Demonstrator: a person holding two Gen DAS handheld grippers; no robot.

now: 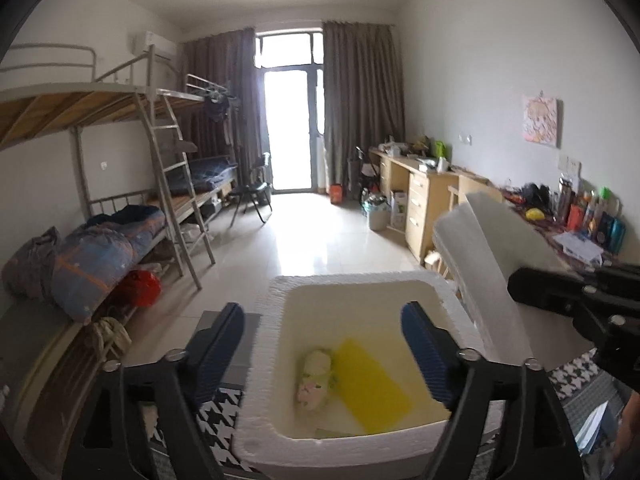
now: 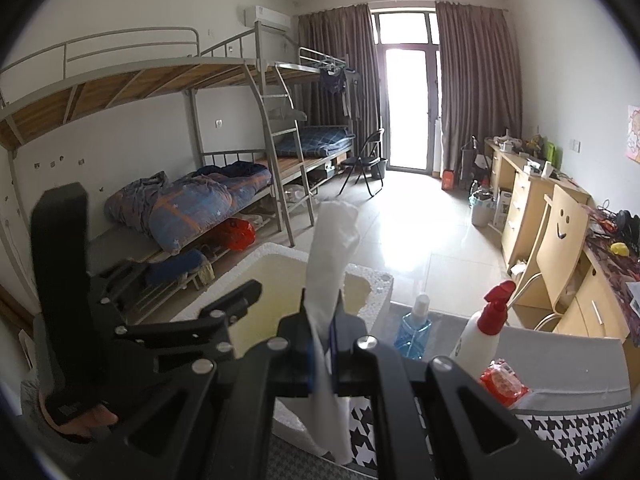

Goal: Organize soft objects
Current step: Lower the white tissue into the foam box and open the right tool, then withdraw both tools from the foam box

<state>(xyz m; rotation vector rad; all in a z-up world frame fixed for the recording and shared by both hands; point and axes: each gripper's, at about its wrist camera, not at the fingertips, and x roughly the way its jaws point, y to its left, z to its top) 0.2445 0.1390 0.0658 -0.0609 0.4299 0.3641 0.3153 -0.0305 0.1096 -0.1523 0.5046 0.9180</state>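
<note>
Now left tool (image 1: 322,344) spread wide, empty, above white foam box (image 1: 280,292) on worktop; floral soft bundle (image 1: 316,376) and yellow sheet (image 1: 372,384) lie inside; right tool (image 2: 322,332) pinching white foam sheet (image 2: 332,248), long axis upright, just right of box.

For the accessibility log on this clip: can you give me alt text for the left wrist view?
The left gripper hangs open over a white foam box holding a yellow cloth and a small floral bundle. At right, the right gripper holds a folded white cloth above the box, with a dorm room of bunk beds behind.
</note>
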